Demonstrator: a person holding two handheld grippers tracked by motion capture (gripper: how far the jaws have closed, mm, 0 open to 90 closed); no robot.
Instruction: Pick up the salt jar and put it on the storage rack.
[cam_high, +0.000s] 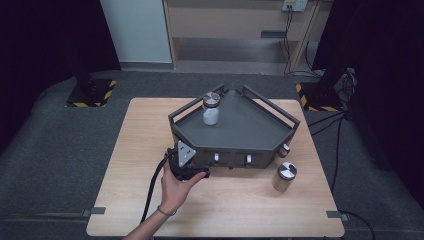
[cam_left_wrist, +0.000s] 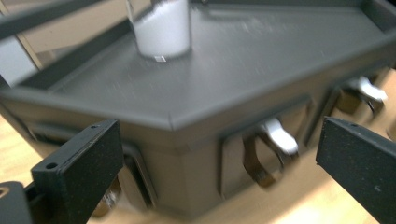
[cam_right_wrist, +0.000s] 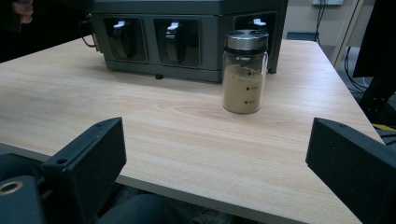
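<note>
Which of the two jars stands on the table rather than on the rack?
The jar of brown powder, standing on the table beside the rack; the jar of white powder stands on top.

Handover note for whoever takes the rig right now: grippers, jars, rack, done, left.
Left gripper: open, empty, at the front left corner of the dark corner rack, jaws facing its front panel with the metal hooks.
Right gripper: open, empty, off the near table edge, aimed at the brown spice jar.
White spice jar: upright on the rack's top shelf, near the back.
Brown spice jar: upright on the table, beside the rack's front right corner.
Done: likely the white jar placed.
Left: probably grasp the brown jar and set it on the shelf.
</note>
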